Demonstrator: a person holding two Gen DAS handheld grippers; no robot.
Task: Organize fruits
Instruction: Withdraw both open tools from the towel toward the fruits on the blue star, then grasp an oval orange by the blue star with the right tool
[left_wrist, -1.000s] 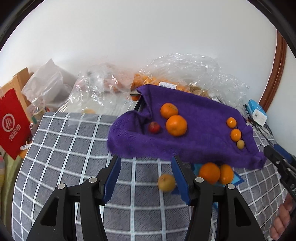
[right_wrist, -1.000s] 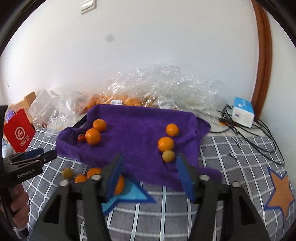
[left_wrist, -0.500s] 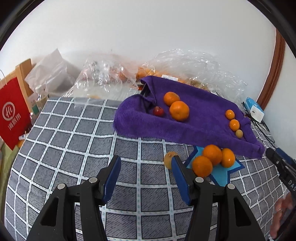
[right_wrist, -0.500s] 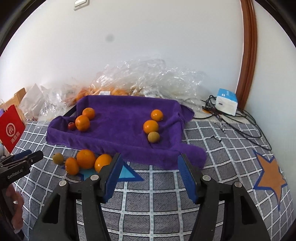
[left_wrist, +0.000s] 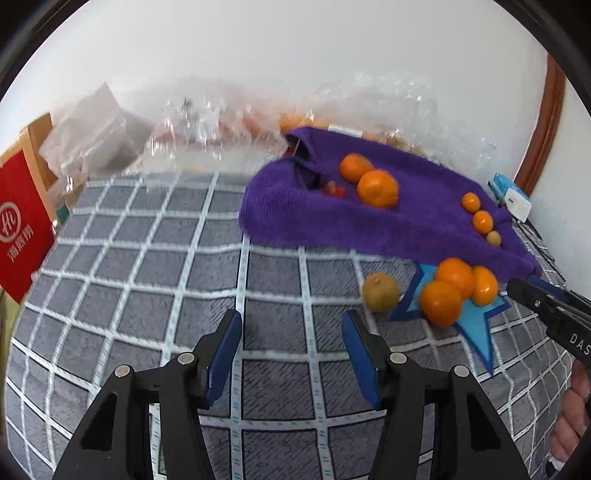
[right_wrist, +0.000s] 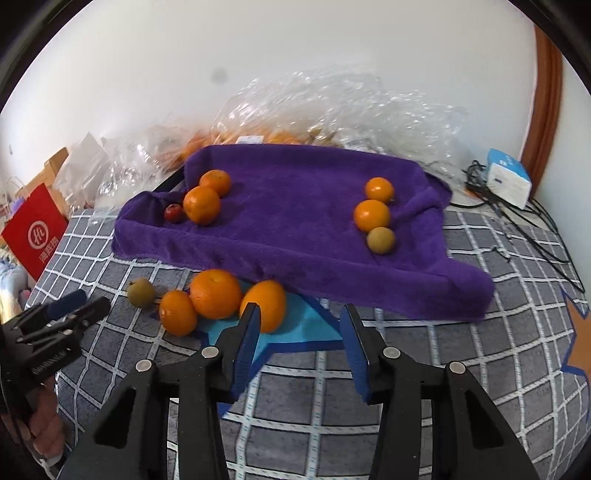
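A purple towel (right_wrist: 295, 221) lies on the checked grey cover, also in the left wrist view (left_wrist: 424, 218). On it sit two oranges (right_wrist: 201, 205) and a small red fruit (right_wrist: 173, 213) at the left, and two small oranges (right_wrist: 371, 215) and a brown fruit (right_wrist: 380, 240) at the right. In front of it, three oranges (right_wrist: 215, 293) and a brown fruit (right_wrist: 140, 292) rest by a blue star; they also show in the left wrist view (left_wrist: 441, 302). My right gripper (right_wrist: 299, 325) is open, just before the oranges. My left gripper (left_wrist: 291, 332) is open and empty, left of the brown fruit (left_wrist: 380, 292).
Clear plastic bags (right_wrist: 332, 110) with more fruit lie against the wall behind the towel. A red paper bag (left_wrist: 18, 229) stands at the left edge. A white and blue box (right_wrist: 508, 177) and black cables (right_wrist: 524, 221) lie at the right.
Both grippers have pulled back from the towel and stayed open. The right gripper has then come closer to the three oranges on the star. The fruits have not moved.
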